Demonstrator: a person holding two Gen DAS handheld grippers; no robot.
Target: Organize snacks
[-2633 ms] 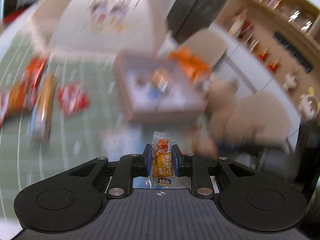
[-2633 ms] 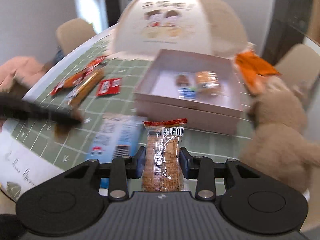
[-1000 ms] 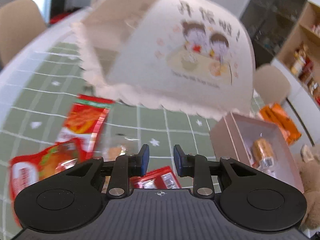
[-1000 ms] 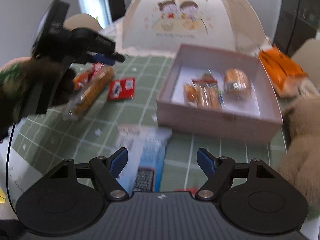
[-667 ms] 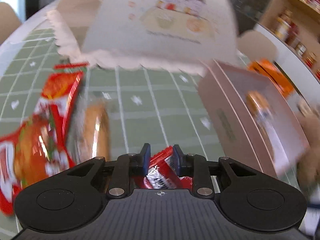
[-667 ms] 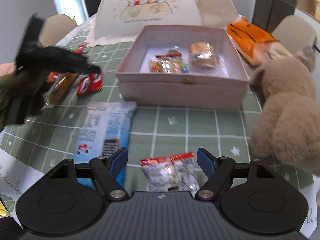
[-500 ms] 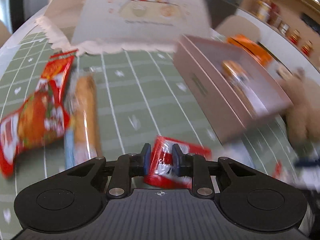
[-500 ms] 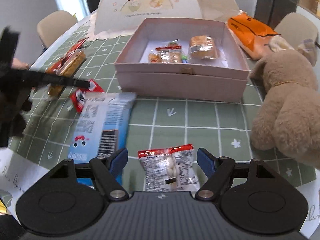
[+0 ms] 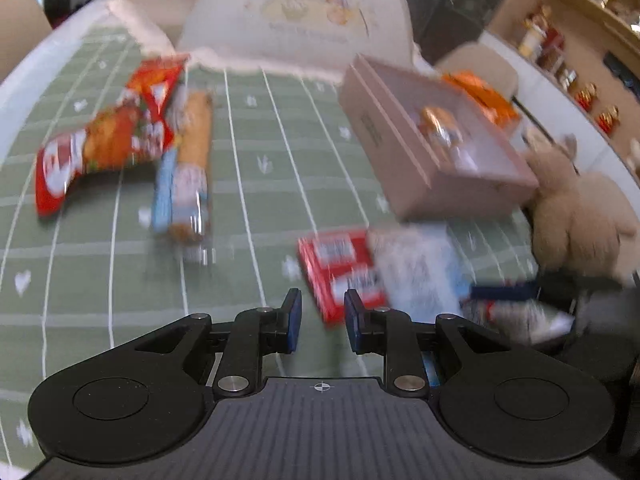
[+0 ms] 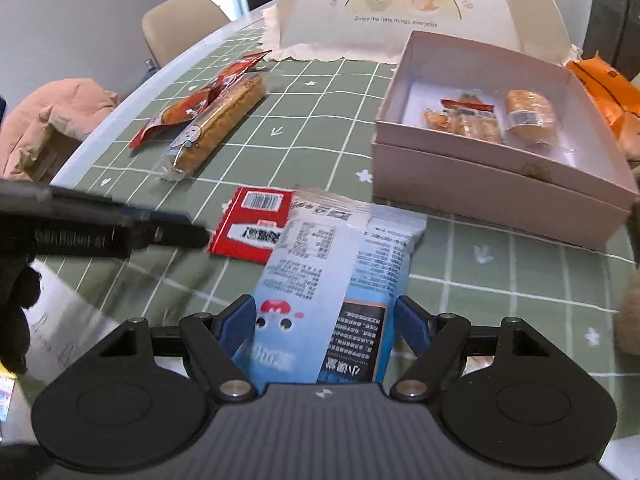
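A pale pink box [image 10: 496, 184] holds three wrapped snacks [image 10: 484, 118]; it also shows in the left wrist view [image 9: 400, 152]. My right gripper [image 10: 325, 320] is open, its jaws either side of a blue snack bag [image 10: 340, 272]. A small red packet [image 10: 252, 228] lies flat beside that bag. My left gripper [image 9: 319, 314] is empty, jaws narrowly apart, just short of the red packet [image 9: 340, 268]. A long biscuit pack [image 10: 216, 128] and red chip bags [image 9: 104, 144] lie at the left.
A white mesh food cover [image 10: 408, 8] stands at the back. An orange bag [image 10: 604, 80] and a plush bear [image 9: 580, 216] sit right of the box. The table [image 10: 304, 148] has a green grid cloth. A chair [image 10: 180, 24] stands at the far left.
My left gripper let the red packet drop beside the blue bag and pulled back, empty. My right gripper moved left from the small clear packet to straddle the blue bag.
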